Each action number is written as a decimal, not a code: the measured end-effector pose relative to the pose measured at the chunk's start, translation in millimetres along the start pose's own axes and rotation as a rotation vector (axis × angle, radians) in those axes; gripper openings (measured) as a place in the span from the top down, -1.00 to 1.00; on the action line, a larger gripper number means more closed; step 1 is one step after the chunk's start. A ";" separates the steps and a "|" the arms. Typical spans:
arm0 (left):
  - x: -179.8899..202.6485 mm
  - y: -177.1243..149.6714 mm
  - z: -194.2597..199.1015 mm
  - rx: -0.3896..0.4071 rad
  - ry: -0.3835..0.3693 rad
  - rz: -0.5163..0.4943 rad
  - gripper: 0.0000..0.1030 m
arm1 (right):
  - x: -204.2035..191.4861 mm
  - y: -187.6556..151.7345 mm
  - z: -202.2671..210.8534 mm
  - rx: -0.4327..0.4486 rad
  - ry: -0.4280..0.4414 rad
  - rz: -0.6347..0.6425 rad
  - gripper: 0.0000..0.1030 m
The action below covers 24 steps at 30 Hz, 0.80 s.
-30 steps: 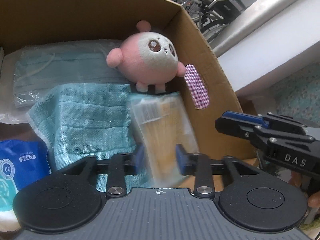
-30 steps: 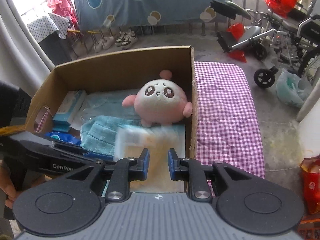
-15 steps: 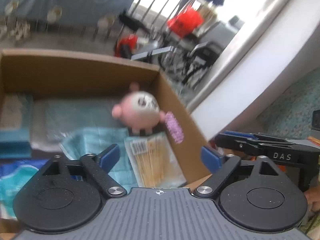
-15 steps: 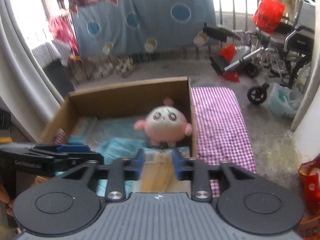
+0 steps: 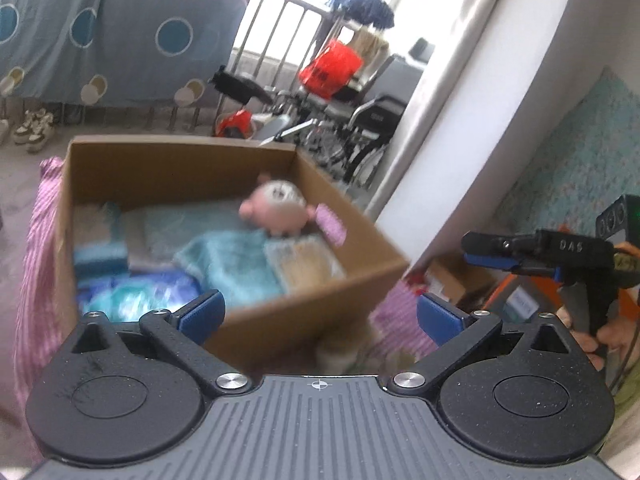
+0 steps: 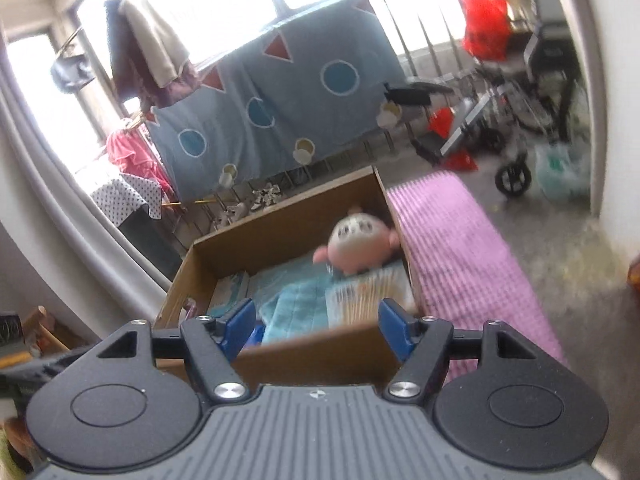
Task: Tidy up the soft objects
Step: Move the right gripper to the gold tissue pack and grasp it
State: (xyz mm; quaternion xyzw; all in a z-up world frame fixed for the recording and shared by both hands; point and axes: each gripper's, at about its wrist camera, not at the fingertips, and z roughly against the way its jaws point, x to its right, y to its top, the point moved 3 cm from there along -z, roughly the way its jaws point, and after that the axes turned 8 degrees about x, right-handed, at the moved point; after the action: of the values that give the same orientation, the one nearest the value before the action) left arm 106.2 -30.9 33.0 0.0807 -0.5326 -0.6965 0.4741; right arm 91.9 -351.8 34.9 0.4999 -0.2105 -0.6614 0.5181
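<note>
Your left gripper has its jaws spread wide with nothing between them; they have just been opening, and a second ago they flanked the packet low inside the box. Your right gripper likewise has its jaws apart and empty, just opened, where earlier they were nearly together over that packet. Both views now sit back from the box, showing its near wall. The packet lies flat in the near right corner, beside the teal cloth. Behind it the pink plush stands against the right wall. The box rests on a purple checked cloth.
</note>
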 end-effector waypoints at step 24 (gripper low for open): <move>73.7 -90.2 -85.0 -0.176 -0.170 -0.096 -0.98 | 118.5 -99.6 30.7 -0.078 -0.210 -0.372 -0.37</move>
State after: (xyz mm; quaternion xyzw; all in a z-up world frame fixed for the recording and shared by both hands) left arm 67.3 -144.0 -47.6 0.0049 -0.5033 -0.7666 0.3988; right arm 21.9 -428.0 -84.2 0.4380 -0.1419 -0.8017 0.3812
